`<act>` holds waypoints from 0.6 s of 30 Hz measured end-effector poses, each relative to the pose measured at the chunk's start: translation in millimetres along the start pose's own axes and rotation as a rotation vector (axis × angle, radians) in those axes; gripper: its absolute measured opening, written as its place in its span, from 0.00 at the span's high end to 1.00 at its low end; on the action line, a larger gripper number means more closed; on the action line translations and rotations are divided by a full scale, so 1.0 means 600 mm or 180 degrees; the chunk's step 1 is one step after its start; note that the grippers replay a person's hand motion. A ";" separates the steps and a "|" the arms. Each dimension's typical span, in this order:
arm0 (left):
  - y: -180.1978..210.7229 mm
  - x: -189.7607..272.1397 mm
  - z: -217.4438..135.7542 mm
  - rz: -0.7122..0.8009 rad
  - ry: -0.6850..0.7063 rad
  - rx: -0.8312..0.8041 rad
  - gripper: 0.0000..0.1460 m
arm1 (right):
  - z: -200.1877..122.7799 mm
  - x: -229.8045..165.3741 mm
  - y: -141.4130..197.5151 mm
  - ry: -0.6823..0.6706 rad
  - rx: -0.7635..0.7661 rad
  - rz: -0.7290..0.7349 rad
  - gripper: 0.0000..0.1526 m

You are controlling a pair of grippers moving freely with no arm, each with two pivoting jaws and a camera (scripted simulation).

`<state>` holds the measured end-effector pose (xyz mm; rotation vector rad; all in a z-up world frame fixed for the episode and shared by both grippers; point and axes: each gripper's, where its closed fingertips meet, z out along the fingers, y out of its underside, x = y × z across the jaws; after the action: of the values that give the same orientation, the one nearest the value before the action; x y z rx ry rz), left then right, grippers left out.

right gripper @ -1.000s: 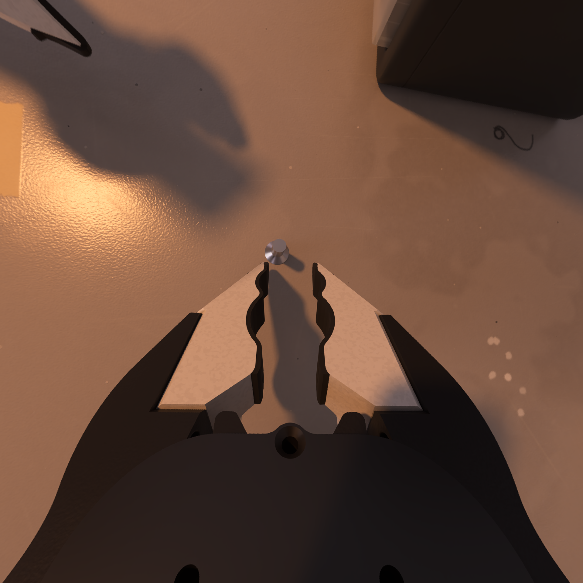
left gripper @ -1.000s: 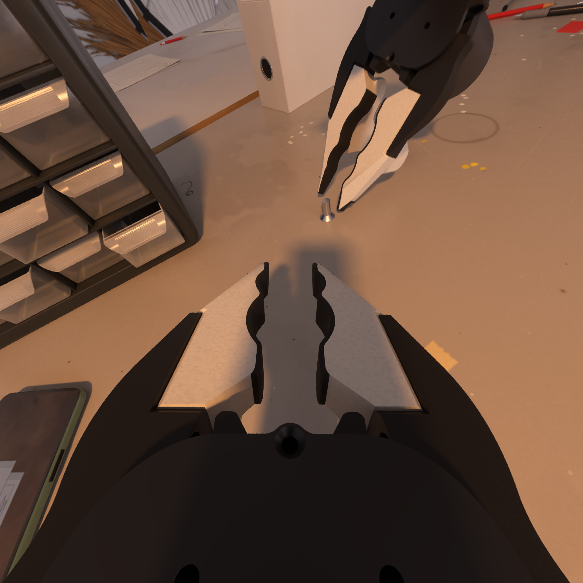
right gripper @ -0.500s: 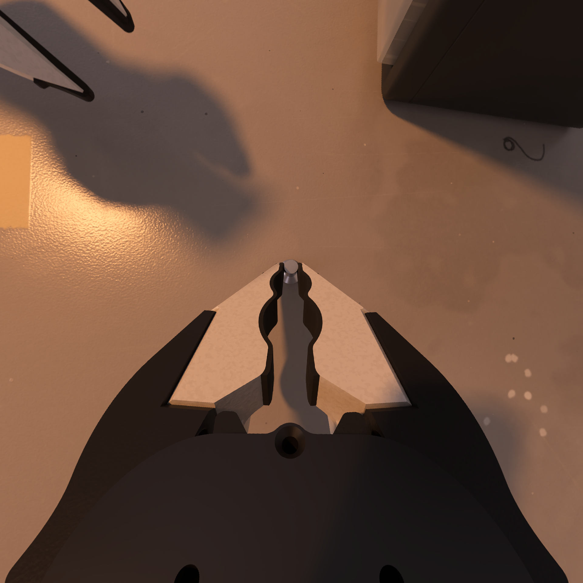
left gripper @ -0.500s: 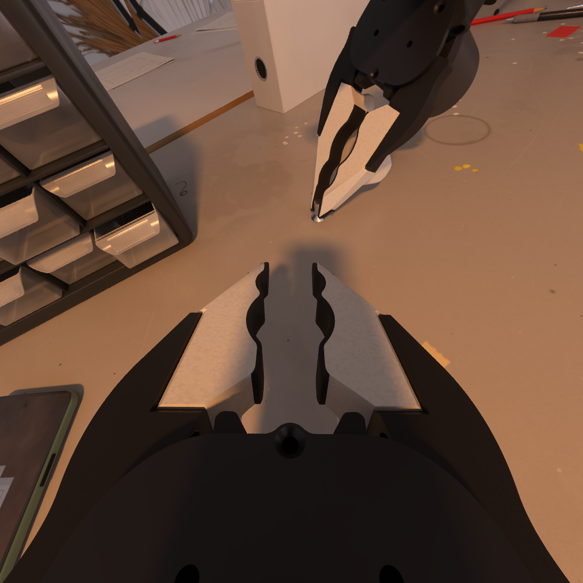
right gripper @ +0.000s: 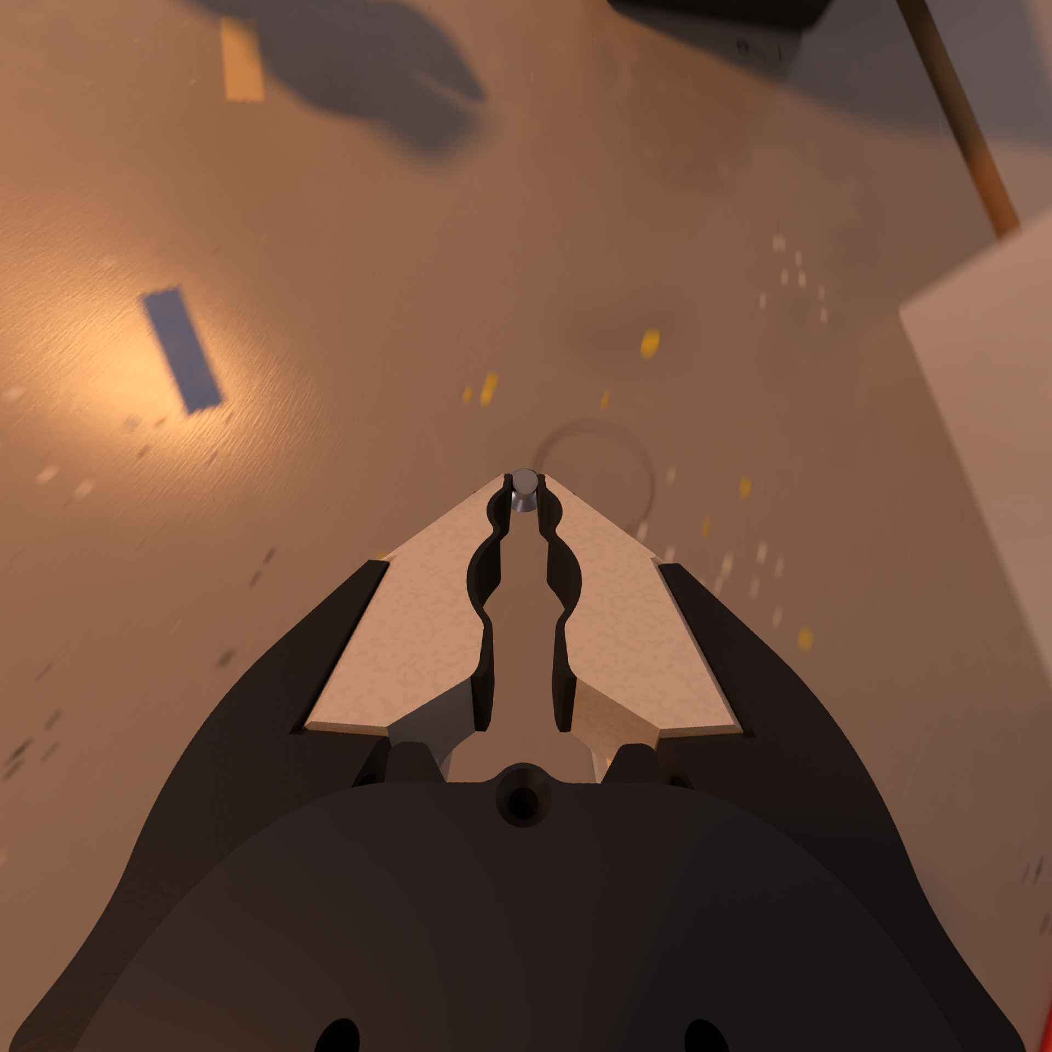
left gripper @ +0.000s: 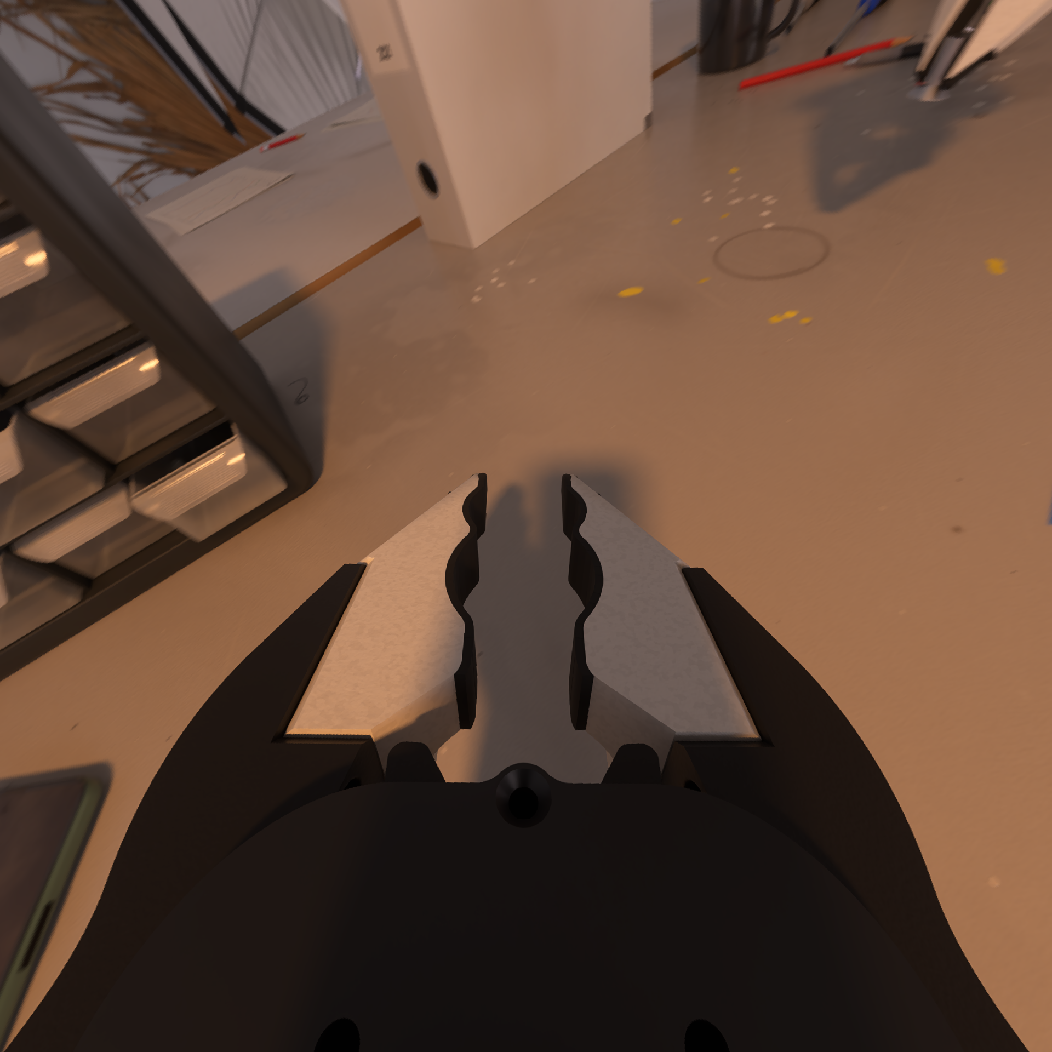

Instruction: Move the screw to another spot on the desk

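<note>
Screw (right gripper: 524,489) pinched at tips of right tool (right gripper: 524,484), above surface (right gripper: 341,512); left tool (left gripper: 524,484) spread, empty, near drawer cabinet (left gripper: 171,455)

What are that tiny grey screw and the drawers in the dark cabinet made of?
The small grey screw, pinched in the right gripper, looks like metal: a dull silvery sheen. The see-through drawers in the dark cabinet look like clear glossy plastic, catching bright highlights.

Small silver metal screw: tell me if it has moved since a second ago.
Yes. The small silver metal screw, pinched in the right gripper, has travelled from the drawer cabinet toward the faint ring mark.
</note>
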<state>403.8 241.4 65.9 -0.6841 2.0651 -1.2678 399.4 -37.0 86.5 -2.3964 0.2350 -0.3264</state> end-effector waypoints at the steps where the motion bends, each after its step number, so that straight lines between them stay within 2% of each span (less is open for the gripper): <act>1: -0.008 0.011 0.004 -0.0004 0.0052 0.0053 0.82 | -0.035 -0.012 0.031 0.0010 0.0029 0.0115 0.95; 4: -0.032 0.056 0.025 -0.0004 0.0259 0.0109 0.83 | -0.086 -0.061 0.103 0.0072 0.0009 0.0246 0.95; 7: -0.061 0.121 0.052 0.0073 0.0556 0.0101 0.83 | -0.089 -0.099 0.142 0.0128 -0.0125 0.0230 0.95; 12: -0.110 0.286 0.099 -0.0165 0.1492 -0.0009 0.83 | -0.080 -0.118 0.167 0.0089 -0.0076 0.0267 0.95; 15: -0.124 0.369 0.125 0.0176 0.1910 -0.0269 0.83 | -0.080 -0.117 0.166 0.0004 0.0037 0.0264 0.95; 18: -0.134 0.423 0.152 0.0471 0.2168 -0.0428 0.84 | -0.077 -0.108 0.177 -0.0002 -0.0056 0.0168 0.95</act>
<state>306.8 -22.3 48.2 -0.1414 2.7018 -1.4109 315.5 -127.5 38.3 -2.4029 0.3017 -0.3004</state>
